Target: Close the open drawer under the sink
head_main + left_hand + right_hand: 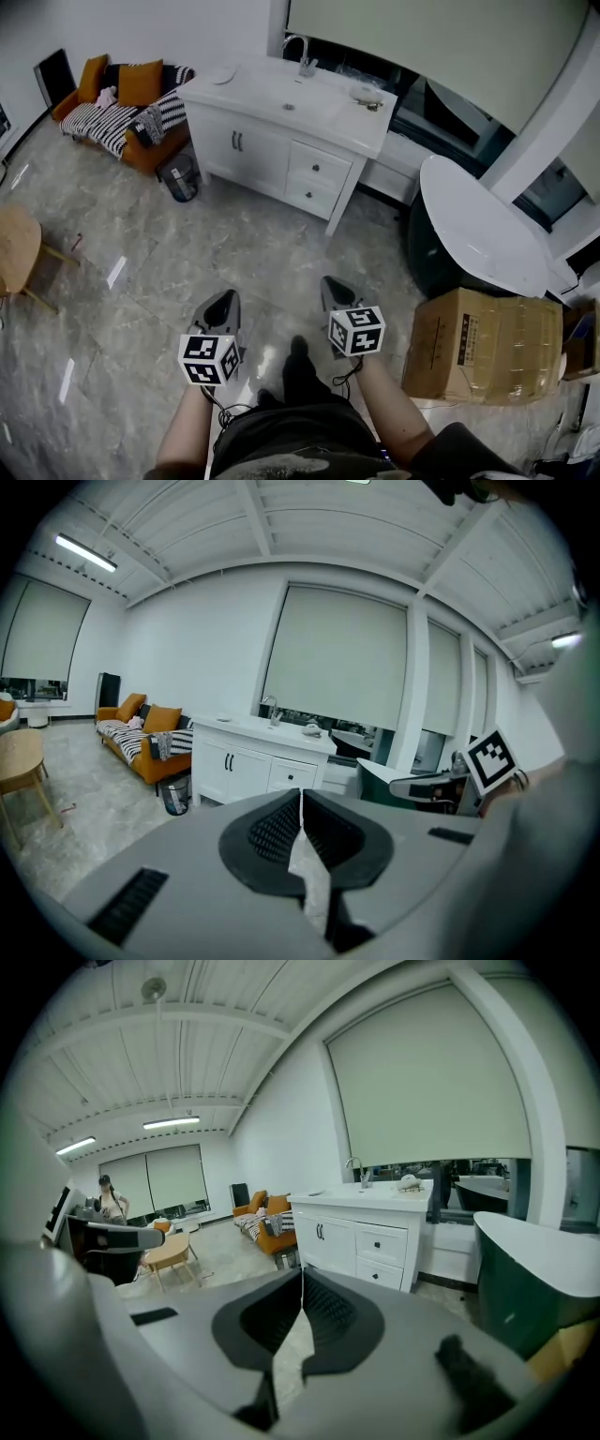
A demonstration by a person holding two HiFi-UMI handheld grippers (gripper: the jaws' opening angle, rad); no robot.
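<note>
The white sink cabinet (239, 145) stands across the floor, with a basin and a faucet (304, 56) on top. Its two drawers, upper (318, 169) and lower (310, 196), sit at its right end; from here both fronts look about flush, as they do in the right gripper view (382, 1244). My left gripper (222, 298) and right gripper (335, 283) are held side by side low in the head view, well short of the cabinet and pointing toward it. Both are shut with nothing between the pads, as the left gripper (300, 794) and right gripper (302, 1269) views show.
An orange sofa (122, 103) and a small waste bin (181, 178) stand left of the cabinet. A wooden stool (19, 248) is at the far left. A dark bathtub with a white rim (478, 234) and a cardboard box (483, 345) are to the right.
</note>
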